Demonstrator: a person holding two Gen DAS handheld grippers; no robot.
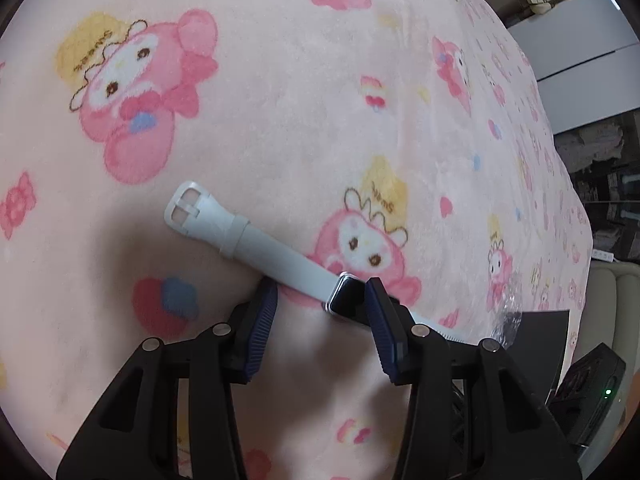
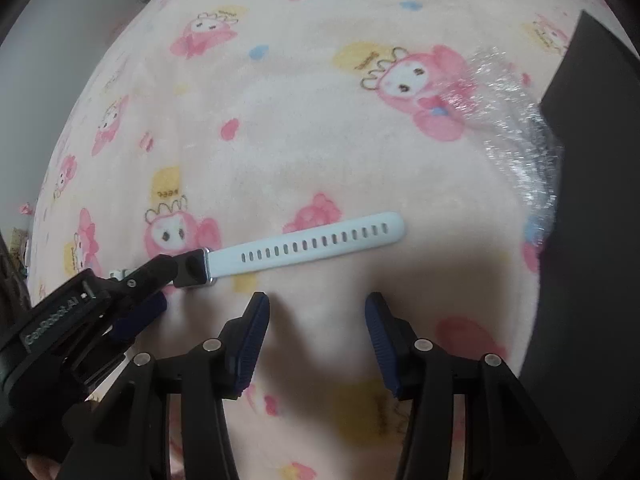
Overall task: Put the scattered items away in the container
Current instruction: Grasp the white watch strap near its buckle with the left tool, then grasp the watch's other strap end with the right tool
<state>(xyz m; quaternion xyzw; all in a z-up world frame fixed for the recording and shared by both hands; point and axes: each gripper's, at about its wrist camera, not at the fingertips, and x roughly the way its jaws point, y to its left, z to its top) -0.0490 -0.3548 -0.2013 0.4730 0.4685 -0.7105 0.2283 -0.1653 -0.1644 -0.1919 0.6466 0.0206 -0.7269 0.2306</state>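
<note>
A white smartwatch (image 1: 347,293) with a dark face lies flat on the pink cartoon blanket (image 1: 280,100). Its buckle strap (image 1: 224,228) runs up and left. In the right wrist view its holed strap (image 2: 320,245) points right. My left gripper (image 1: 322,300) is low over the watch and open. The watch body sits between the blue pads, close to the right pad (image 1: 380,320), with a gap to the left one. My right gripper (image 2: 316,320) stands open just below the holed strap, with only blanket between its fingers. The left gripper (image 2: 158,288) shows there at the watch body.
A black flat-sided box (image 2: 592,168) stands at the right, with crinkled clear plastic film (image 2: 508,120) against it. The box (image 1: 540,332) and film also show at the lower right of the left wrist view. Furniture and a floor lie beyond the blanket's right edge.
</note>
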